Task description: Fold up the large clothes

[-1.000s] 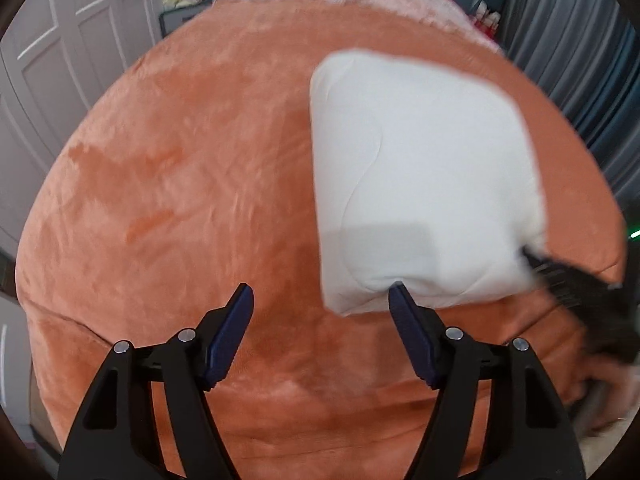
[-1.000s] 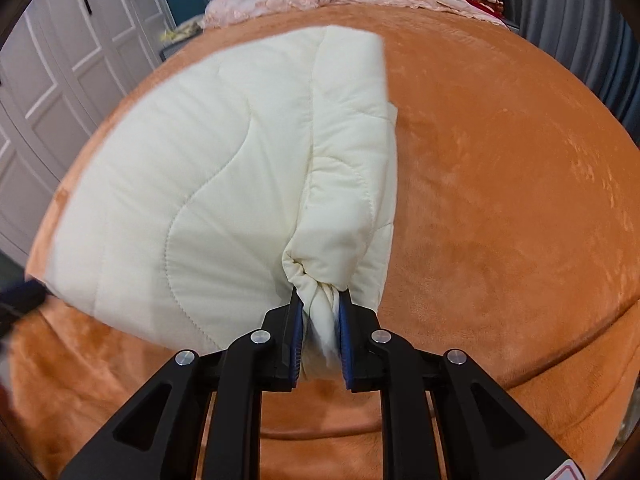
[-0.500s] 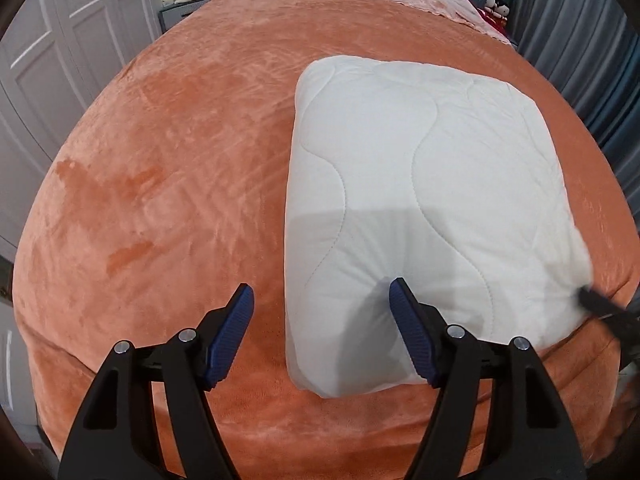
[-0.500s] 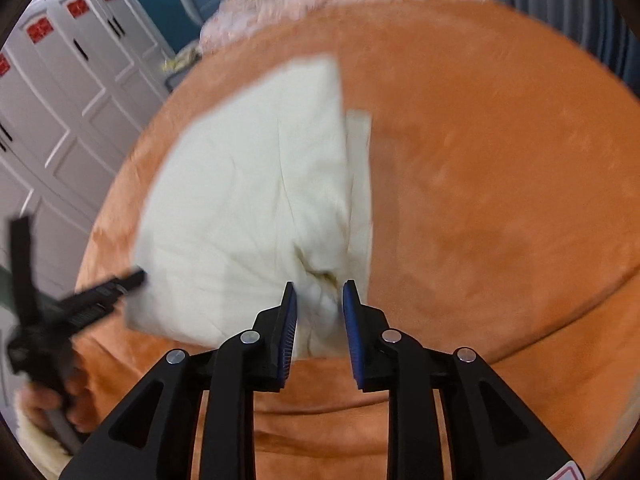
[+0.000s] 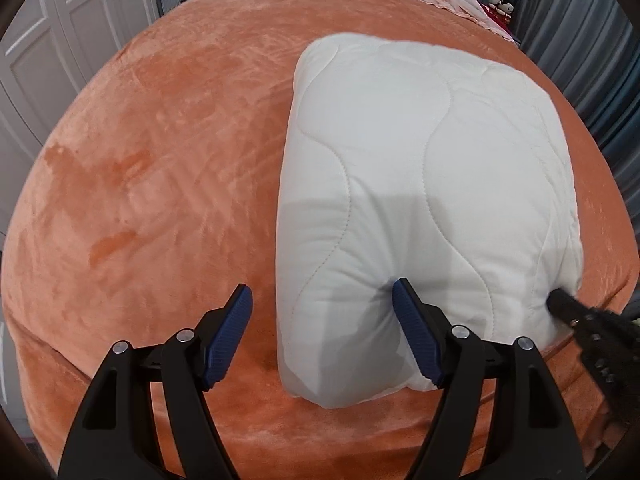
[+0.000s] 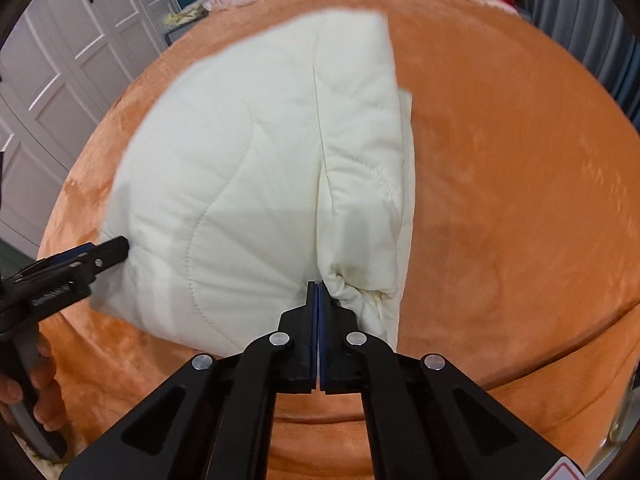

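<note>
Your quilted cream bundle (image 5: 428, 200) lies folded on the orange bed (image 5: 160, 184), near its front edge; you look to be at the tidying stage.

Your left gripper (image 5: 320, 336) has its fingers wide apart, one blue pad pressing into the bundle's near edge. Your right gripper (image 6: 318, 304) has its fingers closed together at the bunched corner; whether any cloth is caught between them I cannot tell. Next, I judge, you should square the loose right-hand layers, then press the stack flat.
</note>
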Demonstrator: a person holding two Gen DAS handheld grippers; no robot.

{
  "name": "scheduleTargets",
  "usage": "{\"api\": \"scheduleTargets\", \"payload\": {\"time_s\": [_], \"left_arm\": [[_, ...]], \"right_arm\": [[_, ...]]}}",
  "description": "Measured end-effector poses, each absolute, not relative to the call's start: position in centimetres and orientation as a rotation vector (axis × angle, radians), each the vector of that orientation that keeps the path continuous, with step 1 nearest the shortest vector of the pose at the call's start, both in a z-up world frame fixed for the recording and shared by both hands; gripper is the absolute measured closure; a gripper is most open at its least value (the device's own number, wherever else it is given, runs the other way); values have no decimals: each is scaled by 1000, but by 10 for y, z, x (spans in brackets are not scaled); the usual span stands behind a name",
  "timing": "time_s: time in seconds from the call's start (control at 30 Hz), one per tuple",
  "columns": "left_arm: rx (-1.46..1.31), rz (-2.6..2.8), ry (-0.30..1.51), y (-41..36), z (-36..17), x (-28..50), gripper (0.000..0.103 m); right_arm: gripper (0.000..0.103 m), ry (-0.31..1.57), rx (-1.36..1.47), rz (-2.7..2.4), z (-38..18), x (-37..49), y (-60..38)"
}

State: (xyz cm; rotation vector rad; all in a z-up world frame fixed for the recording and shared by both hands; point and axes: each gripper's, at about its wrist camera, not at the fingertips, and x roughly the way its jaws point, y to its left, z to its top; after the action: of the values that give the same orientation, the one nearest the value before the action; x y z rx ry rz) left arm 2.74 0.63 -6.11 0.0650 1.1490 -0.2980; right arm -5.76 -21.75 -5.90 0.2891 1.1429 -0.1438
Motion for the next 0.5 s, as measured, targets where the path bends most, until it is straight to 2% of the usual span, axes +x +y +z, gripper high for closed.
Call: {"api": "scheduleTargets", "payload": {"time_s": [0.4, 0.5], "left_arm": [[64, -282, 1148, 8, -79, 29, 17], [40, -293, 1164, 13, -73, 32, 20]], "right_arm": [[103, 1148, 374, -116, -81, -56, -226], [103, 1175, 376, -115, -69, -58, -227]]}}
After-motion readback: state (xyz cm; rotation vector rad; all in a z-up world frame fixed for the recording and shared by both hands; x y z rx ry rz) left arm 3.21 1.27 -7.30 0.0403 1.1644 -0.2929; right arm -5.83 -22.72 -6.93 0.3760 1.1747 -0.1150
